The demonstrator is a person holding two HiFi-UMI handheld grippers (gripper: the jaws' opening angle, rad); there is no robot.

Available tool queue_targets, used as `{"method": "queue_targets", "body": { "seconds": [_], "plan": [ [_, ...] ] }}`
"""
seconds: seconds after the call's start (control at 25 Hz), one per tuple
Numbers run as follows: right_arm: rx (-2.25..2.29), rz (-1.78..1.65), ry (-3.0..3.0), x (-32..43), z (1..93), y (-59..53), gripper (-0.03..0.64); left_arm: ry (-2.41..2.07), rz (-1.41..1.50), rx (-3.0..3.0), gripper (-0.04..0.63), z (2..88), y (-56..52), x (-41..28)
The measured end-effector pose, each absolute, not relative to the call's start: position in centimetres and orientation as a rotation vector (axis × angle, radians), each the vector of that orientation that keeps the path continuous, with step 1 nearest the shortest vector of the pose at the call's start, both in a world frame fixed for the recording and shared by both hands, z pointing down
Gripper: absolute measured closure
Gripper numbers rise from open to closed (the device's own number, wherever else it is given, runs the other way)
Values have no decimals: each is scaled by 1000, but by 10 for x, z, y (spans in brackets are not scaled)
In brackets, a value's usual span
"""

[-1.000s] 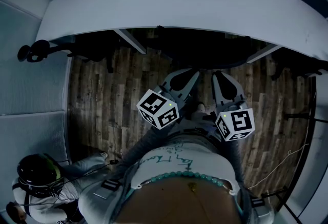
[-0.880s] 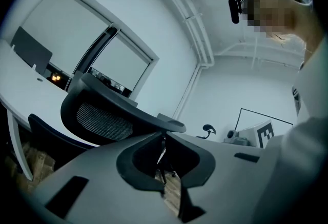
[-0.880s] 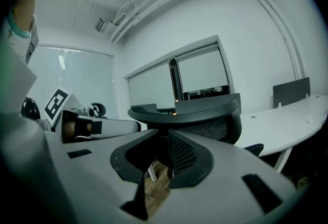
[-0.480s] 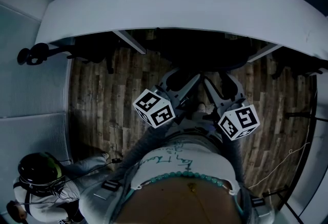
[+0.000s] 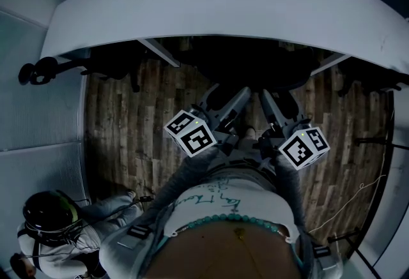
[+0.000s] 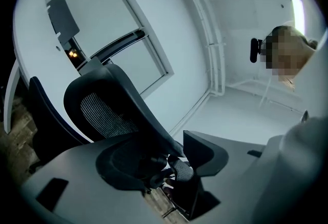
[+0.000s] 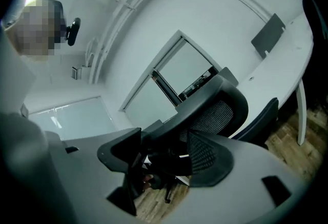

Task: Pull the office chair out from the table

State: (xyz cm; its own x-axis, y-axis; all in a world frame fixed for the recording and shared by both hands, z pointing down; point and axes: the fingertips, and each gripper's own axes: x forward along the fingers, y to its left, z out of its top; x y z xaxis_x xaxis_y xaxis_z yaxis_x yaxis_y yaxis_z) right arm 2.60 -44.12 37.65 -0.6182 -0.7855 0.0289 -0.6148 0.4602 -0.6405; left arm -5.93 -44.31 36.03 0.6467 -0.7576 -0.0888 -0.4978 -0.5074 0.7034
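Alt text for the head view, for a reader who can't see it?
Seen from above, the left gripper and right gripper, jaws just opened with nothing between them, point at a dark office chair tucked under a curved white table. Wood-plank floor; another person at lower left.

1. The desk [image 5: 223,9] has a smooth, matt white top with no visible grain.
2. The floor [image 5: 128,118] is brown wood plank, with a streaky, rough-looking grain.
3. The office chair [image 6: 102,115] has a backrest of black open-weave mesh. The mesh sits in a smooth dark frame that looks like plastic with a dull sheen.
4. The left gripper [image 6: 171,164] and right gripper [image 7: 164,159] have matt grey bodies, plastic by the look. Their pads [image 7: 207,159] are black with a fine dotted texture.
5. The marker cube [image 5: 190,133] has flat, matt white faces with black print.
6. The wearer's top [image 5: 223,198] is pale cloth, softly creased.
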Motion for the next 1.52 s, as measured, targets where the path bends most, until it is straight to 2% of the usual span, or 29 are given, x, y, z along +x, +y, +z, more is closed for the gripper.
{"method": "queue_targets", "body": {
  "seconds": [0.68, 1.52],
  "plan": [
    [-1241, -1001, 2285, 22, 368, -485, 342, -999, -588, 2158, 356, 354, -489, -51],
    [-1222, -938, 2282, 27, 369, -494, 344, -1045, -611, 2153, 357, 357, -488, -45]
  ]
}}
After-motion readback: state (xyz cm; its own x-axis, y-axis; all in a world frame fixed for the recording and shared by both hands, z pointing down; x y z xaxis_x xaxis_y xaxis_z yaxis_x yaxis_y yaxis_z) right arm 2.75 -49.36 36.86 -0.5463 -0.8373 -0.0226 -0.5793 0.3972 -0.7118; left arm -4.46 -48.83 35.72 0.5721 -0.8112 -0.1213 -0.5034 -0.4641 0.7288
